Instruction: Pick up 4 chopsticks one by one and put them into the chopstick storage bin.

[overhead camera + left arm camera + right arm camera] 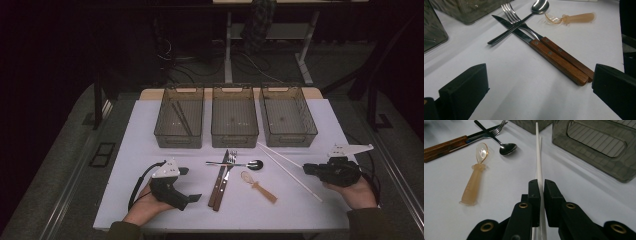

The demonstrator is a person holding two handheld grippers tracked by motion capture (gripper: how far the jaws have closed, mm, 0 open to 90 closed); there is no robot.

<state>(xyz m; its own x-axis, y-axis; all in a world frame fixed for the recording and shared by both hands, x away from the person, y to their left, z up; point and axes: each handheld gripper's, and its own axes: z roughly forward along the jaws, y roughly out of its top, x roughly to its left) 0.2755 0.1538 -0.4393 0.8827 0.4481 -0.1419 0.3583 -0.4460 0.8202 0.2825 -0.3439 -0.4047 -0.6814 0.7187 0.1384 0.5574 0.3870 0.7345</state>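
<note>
while the right gripper (541, 186) clamps slim white chopsticks (538, 157) beside a ribbed smoky bin (596, 147), the left gripper (539, 87) gapes over the matte white table (524, 95).

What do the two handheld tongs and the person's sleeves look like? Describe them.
Both are black pistol-shaped units. The left tongs and right tongs each carry a pale grey three-cornered plate on top and trail a black cable. Up close, the right tongs' blocky matte jaws hang on links with brass-coloured rivets. The left tongs' jaws are square black blocks. The sleeves look dark olive.
</note>
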